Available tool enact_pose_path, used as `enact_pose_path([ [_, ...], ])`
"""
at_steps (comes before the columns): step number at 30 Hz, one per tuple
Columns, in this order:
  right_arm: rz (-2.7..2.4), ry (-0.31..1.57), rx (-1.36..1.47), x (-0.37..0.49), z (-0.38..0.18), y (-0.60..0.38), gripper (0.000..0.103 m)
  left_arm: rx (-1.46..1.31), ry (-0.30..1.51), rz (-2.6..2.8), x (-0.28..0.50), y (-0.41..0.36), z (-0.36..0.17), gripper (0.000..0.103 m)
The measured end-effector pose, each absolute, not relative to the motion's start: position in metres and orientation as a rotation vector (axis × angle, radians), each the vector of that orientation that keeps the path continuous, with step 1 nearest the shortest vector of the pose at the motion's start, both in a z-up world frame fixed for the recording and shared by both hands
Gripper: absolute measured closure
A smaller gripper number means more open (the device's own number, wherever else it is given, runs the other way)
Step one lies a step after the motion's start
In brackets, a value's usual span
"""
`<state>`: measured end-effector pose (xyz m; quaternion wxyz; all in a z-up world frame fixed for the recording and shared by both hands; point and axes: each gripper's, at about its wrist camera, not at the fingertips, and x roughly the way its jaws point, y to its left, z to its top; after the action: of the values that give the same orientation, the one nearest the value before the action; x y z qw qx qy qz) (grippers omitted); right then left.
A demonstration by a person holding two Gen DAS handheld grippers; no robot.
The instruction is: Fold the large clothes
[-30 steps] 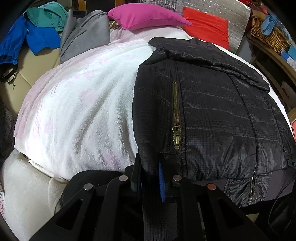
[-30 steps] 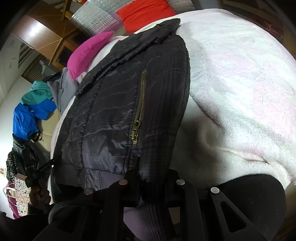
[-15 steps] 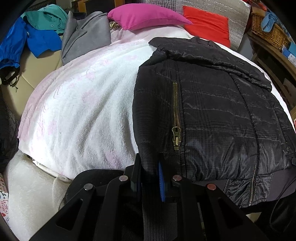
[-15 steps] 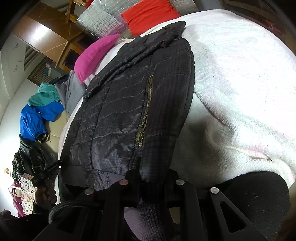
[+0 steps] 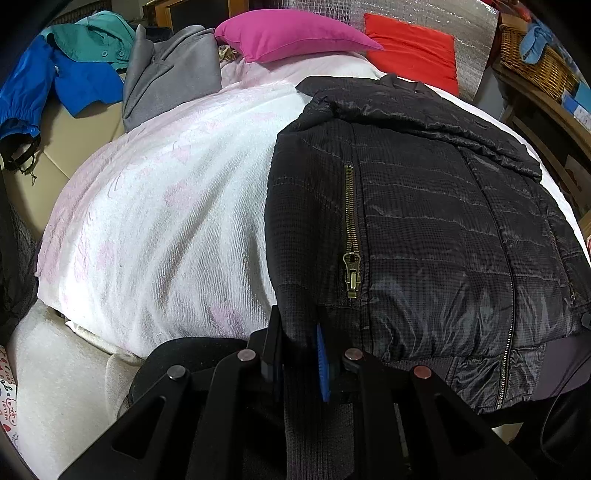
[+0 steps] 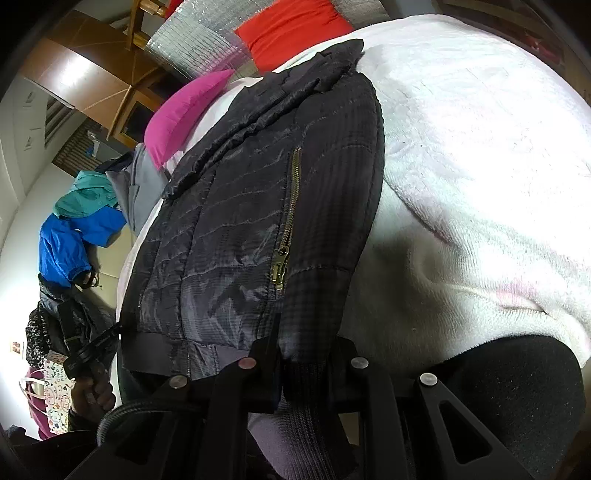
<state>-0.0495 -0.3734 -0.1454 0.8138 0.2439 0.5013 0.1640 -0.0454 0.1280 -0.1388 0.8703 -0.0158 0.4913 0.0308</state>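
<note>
A black quilted jacket (image 5: 424, 229) lies flat on the white-pink blanket (image 5: 166, 221), collar far, hem near, brass pocket zippers showing. My left gripper (image 5: 301, 332) is shut on the jacket's near left hem corner. In the right wrist view the jacket (image 6: 240, 236) runs from the collar down to me, and my right gripper (image 6: 306, 354) is shut on its near right hem corner by the ribbed band. The left gripper (image 6: 88, 354) also shows there at the far hem corner, held by a hand.
A magenta pillow (image 5: 291, 35) and a red pillow (image 5: 410, 51) lie at the bed's far end. A grey garment (image 5: 170, 81) and a blue-teal jacket (image 5: 62, 70) lie at the far left. A wicker basket (image 5: 535, 62) stands on a shelf at right.
Both grippers keep their hold on the hem. The right wrist view has shifted so the jacket sits more to the right; the hem looks slightly drawn toward me.
</note>
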Motion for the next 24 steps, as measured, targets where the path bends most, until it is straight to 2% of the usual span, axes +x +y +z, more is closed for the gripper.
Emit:
enact_pose_path([
  [24, 0.386, 1.057, 0.543, -0.054, -0.143, -0.378, 0.085, -0.022, 1.003, 0.074, -0.053, 0.124, -0.127, 0.087],
])
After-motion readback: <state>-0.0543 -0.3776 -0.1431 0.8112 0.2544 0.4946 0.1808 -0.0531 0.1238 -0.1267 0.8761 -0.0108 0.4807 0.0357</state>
